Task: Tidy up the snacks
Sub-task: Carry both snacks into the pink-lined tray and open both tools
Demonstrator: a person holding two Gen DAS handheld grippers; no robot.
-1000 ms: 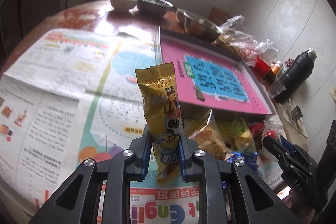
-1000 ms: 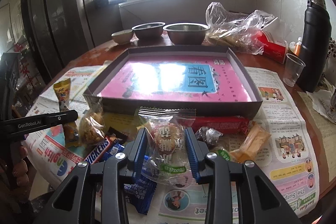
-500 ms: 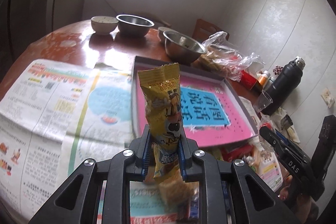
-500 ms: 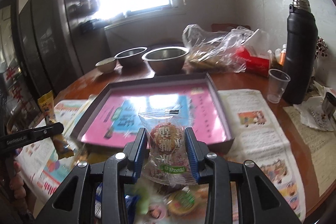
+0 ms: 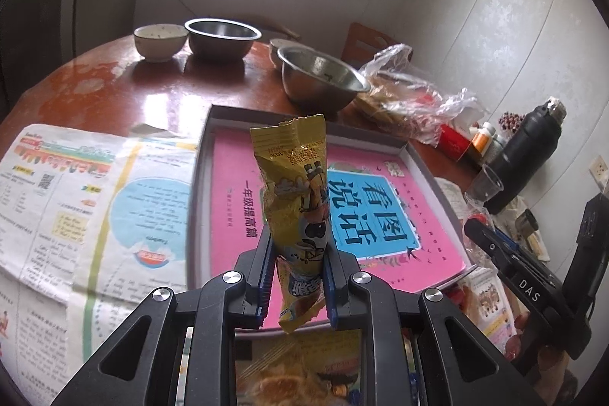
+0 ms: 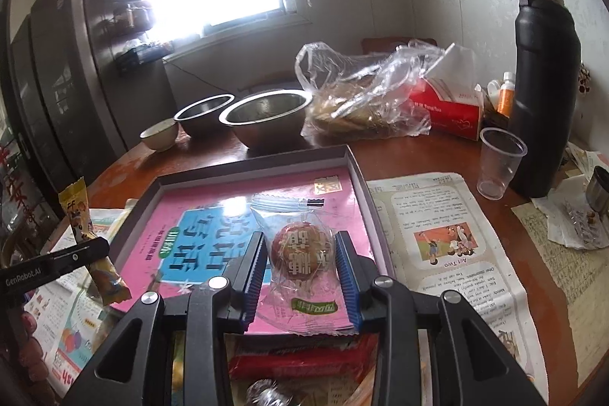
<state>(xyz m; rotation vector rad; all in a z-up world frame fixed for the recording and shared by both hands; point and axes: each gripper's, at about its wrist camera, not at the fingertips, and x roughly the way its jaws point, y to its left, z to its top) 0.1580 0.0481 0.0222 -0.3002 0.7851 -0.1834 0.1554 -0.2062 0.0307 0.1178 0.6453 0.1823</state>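
The left tool (image 5: 296, 286) is closed on a yellow packet (image 5: 295, 200), which stands upright and rises well above the fingers, with only its lower part pinched. The right tool (image 6: 304, 274) is closed part way on a clear packet (image 6: 300, 253) with a round cake inside; the blue pads press the wrapper at both sides. Both packets hang in the air ahead of the pink-lined tray (image 6: 356, 174), which lies just beyond and below each tool, and more snacks lie on the table (image 6: 418, 155) under the tools. The main risk, I think, is with the yellow packet: it is long and top-heavy in such a low grip, so a quick swing could make it tilt or slip through the pads and fall outside the tray. The clear packet has a slippery wrapper, and I cannot tell if the pads hold the cake itself or only the film; if only the film, it may slide out, and a harder squeeze could crack the cake. The two tools are near each other over the same tray, so they could knock together if both go to one spot. The tray wall is low, and a release from too high may let a packet bounce over it toward the bowl (image 6: 266, 117) or the cup (image 6: 500, 162).
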